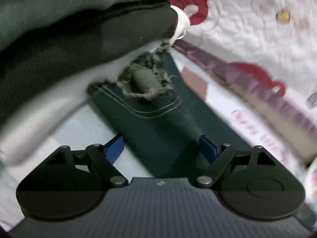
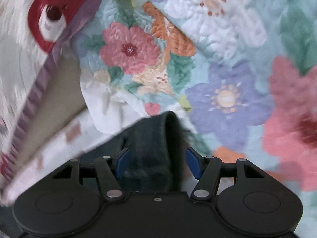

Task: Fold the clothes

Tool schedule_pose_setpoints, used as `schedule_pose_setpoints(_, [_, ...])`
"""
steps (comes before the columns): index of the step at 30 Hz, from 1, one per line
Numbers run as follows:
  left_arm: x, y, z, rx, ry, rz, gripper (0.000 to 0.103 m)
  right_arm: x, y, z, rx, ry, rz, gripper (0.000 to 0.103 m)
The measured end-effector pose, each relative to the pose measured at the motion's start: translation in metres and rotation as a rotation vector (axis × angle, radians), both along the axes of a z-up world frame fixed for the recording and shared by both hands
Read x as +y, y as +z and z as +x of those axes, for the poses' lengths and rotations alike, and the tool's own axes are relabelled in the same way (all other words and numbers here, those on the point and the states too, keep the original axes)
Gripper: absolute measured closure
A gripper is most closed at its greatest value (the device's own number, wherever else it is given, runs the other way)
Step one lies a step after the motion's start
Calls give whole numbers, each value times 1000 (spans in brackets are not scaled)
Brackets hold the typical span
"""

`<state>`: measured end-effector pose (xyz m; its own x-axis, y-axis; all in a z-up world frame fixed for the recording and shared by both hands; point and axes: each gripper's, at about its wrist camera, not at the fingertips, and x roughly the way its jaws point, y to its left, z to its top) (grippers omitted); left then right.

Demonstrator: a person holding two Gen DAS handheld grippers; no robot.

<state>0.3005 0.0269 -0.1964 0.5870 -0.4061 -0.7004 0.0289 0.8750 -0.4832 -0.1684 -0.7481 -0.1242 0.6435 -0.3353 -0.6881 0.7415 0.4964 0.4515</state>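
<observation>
Left wrist view first: the left gripper (image 1: 161, 148) has its two blue-padded fingers (image 1: 115, 148) spread wide, and one dark green denim garment (image 1: 158, 123) with pale double stitching and a single frayed rip (image 1: 144, 81) runs between them, heading away to the far left; the pads flank the cloth without pinching it. Stacked folded clothes (image 1: 79, 39) fill the upper left, three layers countable: grey on top, black in the middle, white beneath, with that white layer lying over the far end of the denim. Beyond, to the right, sits one white quilted blanket with red cartoon shapes (image 1: 247, 29), and a purple checked edge strip (image 1: 247, 83) crosses diagonally. Over to the right wrist view: the right gripper (image 2: 156, 160) is parted too, two blue pads (image 2: 122, 162) either side of a raised fold of the same dark green denim, which humps up between them and leans toward the left pad; whether it touches the pad is unclear. Ahead lies one pale blue quilted spread with big flowers (image 2: 227, 59), pink, purple, white, orange. Both views are motion-blurred.
</observation>
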Motion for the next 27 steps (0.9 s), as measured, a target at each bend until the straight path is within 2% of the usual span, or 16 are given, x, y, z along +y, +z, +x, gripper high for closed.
schedule_pose_setpoints(4, [-18,0,7,-2,-38,53,20,-11,-10,32,39,-1,10,36])
schedule_pose_setpoints(7, [-32,-1,13,-3,-67,84,8,-17,-18,56,116,13,-15,33])
schedule_pose_setpoints(8, [-38,-2,16,-7,-61,92,0,-18,-23,62,154,13,-20,31])
schedule_pose_setpoints(10, [-50,-4,18,-20,-29,125,0,-20,-34,69,166,-8,16,32])
schedule_pose_setpoints(11, [-58,-4,18,-27,-29,168,0,-18,-37,71,150,-6,22,52])
schedule_pose_setpoints(12, [-66,-3,17,-35,-38,221,14,-12,-35,74,123,17,1,71])
schedule_pose_setpoints(13, [-80,-1,15,-60,-85,352,33,-5,-31,76,105,36,-40,80])
schedule_pose_setpoints(14, [-97,1,11,-93,-149,515,57,4,-21,79,100,48,-109,82])
schedule_pose_setpoints(15, [-116,6,2,-178,-219,654,95,13,-11,81,95,61,-177,82])
schedule_pose_setpoints(16, [-128,13,-7,-265,-259,728,95,19,-1,82,87,65,-231,83])
schedule_pose_setpoints(18, [-147,28,-24,-421,-312,827,96,20,23,79,50,57,-295,84])
schedule_pose_setpoints(19, [-149,38,-26,-463,-300,828,96,19,37,77,27,64,-324,85])
schedule_pose_setpoints(22, [-146,72,-22,-537,-215,769,96,18,77,74,-29,91,-411,87])
schedule_pose_setpoints(25, [-142,106,-17,-610,-130,708,98,20,114,82,-48,102,-524,88])
schedule_pose_setpoints(26, [-141,117,-16,-634,-102,687,103,21,126,85,-52,106,-565,88])
schedule_pose_setpoints(27, [-138,125,-15,-674,-44,703,103,21,138,88,-57,99,-603,88])
